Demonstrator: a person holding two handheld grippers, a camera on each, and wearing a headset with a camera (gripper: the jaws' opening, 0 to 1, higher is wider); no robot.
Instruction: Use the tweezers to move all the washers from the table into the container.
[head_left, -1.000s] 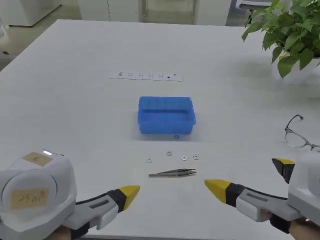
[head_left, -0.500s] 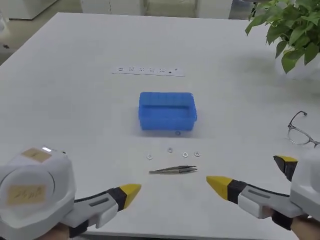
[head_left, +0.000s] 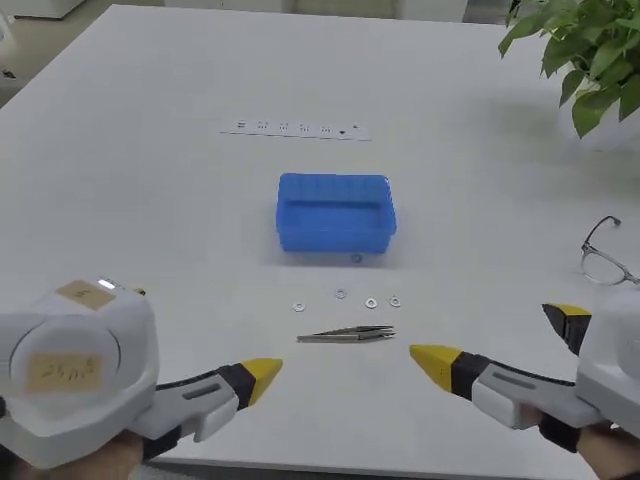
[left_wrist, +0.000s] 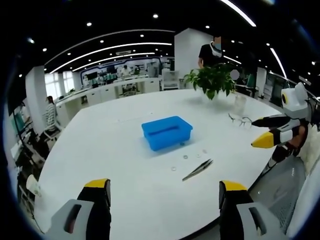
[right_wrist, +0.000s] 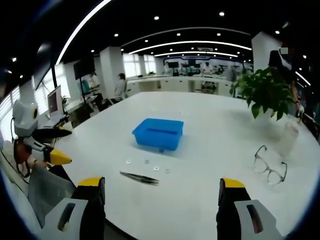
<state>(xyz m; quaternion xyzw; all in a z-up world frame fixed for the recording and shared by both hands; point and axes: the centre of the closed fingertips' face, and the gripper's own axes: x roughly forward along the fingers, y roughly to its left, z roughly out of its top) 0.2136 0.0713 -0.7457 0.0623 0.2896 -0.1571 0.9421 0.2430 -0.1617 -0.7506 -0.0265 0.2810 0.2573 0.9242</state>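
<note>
Left gripper (left_wrist: 165, 186) and right gripper (right_wrist: 161, 182) are both hovering with jaws spread wide, gripping nothing. Tweezers (head_left: 347, 334) are lying flat on the table (head_left: 150, 200) (right between the two), washers (head_left: 371, 302) sitting just beyond, near the blue container (head_left: 335, 212).

Open-plan lab/office: big white table (right_wrist: 210, 125), ceiling light strips (right_wrist: 80, 26), monitor (right_wrist: 54, 106) at left, ppl (right_wrist: 120, 84) by far benches (right_wrist: 175, 80), potted plant (right_wrist: 262, 91) right.
</note>
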